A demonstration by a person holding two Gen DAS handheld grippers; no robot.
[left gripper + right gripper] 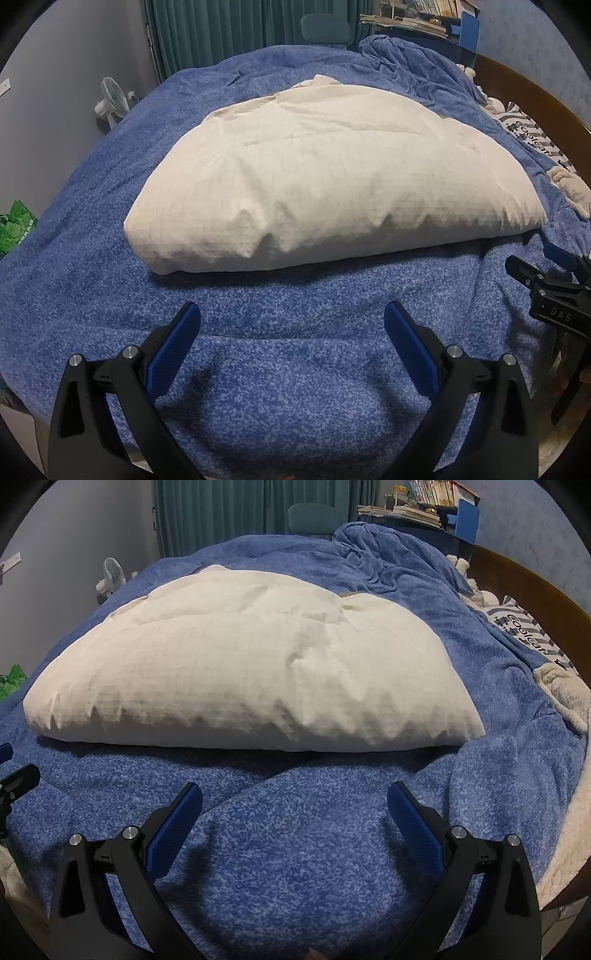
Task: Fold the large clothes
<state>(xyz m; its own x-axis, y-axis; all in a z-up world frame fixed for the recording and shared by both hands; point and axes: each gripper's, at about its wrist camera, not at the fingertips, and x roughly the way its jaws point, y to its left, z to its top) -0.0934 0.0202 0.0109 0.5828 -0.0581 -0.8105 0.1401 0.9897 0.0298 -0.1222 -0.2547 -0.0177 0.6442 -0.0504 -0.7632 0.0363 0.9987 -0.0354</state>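
Note:
A large cream garment (pixel 325 177) with a faint grid pattern lies folded into a thick, puffy bundle on the blue speckled bedspread (pixel 295 369). The right wrist view shows the same garment (pixel 243 672) with its folded front edge facing me. My left gripper (pixel 291 317) hovers open over the bedspread, short of that edge, with nothing between its blue pads. My right gripper (pixel 294 797) is likewise open and empty, a little back from the bundle. In the left wrist view the right gripper (pixel 546 277) shows at the right edge.
A rumpled blue blanket (pixel 388 557) is heaped at the far right of the bed. A striped printed cloth (pixel 524 631) and a cream knit throw (pixel 565 694) lie by the wooden headboard (pixel 535 583). A small fan (pixel 112 98), green curtains (pixel 221 33) and a cluttered desk (pixel 417 513) stand beyond.

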